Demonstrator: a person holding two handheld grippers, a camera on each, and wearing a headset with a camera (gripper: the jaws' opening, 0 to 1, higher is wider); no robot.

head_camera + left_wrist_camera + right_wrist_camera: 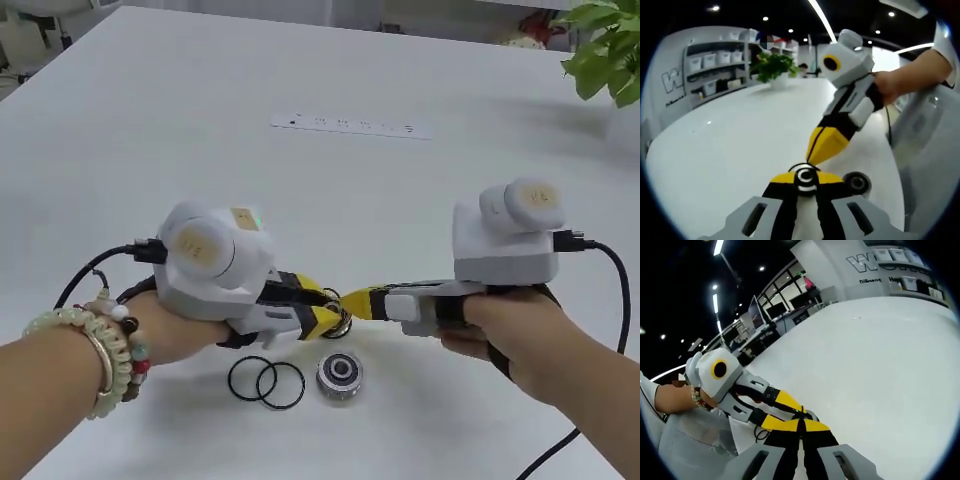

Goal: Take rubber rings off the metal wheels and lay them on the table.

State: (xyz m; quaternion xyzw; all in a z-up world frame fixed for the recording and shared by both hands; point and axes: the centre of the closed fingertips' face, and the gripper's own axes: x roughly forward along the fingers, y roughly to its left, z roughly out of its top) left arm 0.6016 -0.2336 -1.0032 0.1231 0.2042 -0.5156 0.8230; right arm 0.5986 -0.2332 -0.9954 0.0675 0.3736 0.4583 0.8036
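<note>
- We see the broad white matte table [420, 200] already carrying the finished part of the job
- Our left gripper [325, 316] has its yellow-tipped jaws pinching a small round metal wheel [805, 176], held just above the table
- Our right gripper [366, 303] meets that wheel's rim with jaws pressed together; whether a ring sits between them we cannot tell
- A second shiny metal wheel [340, 375] with a dark hub lies below and looks bare, so we judge it done
- Two thin black rubber rings [257, 384], slack overlapping loops, lie beside it; the held wheel remains
</note>
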